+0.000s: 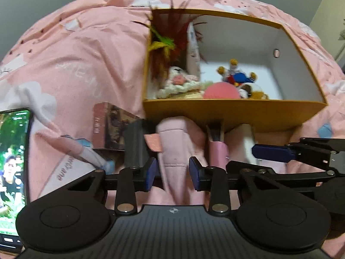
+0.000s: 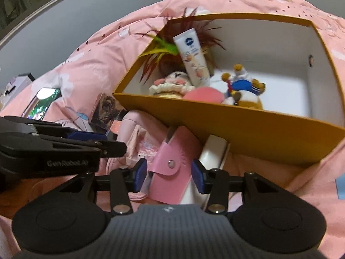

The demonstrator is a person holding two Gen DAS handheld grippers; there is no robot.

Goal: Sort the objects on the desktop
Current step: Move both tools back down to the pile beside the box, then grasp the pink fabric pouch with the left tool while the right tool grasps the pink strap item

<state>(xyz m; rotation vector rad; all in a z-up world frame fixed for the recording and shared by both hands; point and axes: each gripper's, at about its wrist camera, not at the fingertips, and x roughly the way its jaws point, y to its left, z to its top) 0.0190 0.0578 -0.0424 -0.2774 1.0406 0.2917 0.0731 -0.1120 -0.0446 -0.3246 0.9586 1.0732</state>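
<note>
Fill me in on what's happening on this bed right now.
A person with a gripper in each hand is sorting small things into a yellow box on a pink bedspread. The left gripper is open around a pale pink pouch; the right gripper is open around a pink snap-flap case. Neither is clamped yet. Already in the box are feathers, a cream tube, plush toys and a pink ball. A lit phone lies to the left.

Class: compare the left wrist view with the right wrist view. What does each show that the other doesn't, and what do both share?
Left only: the lit phone screen face-on, showing a person. Right only: the white lotion tube's printed front with a blue round logo, and the pink snap-button pouch. Both: the mustard cardboard box holding a pink ball and red feathers.
</note>
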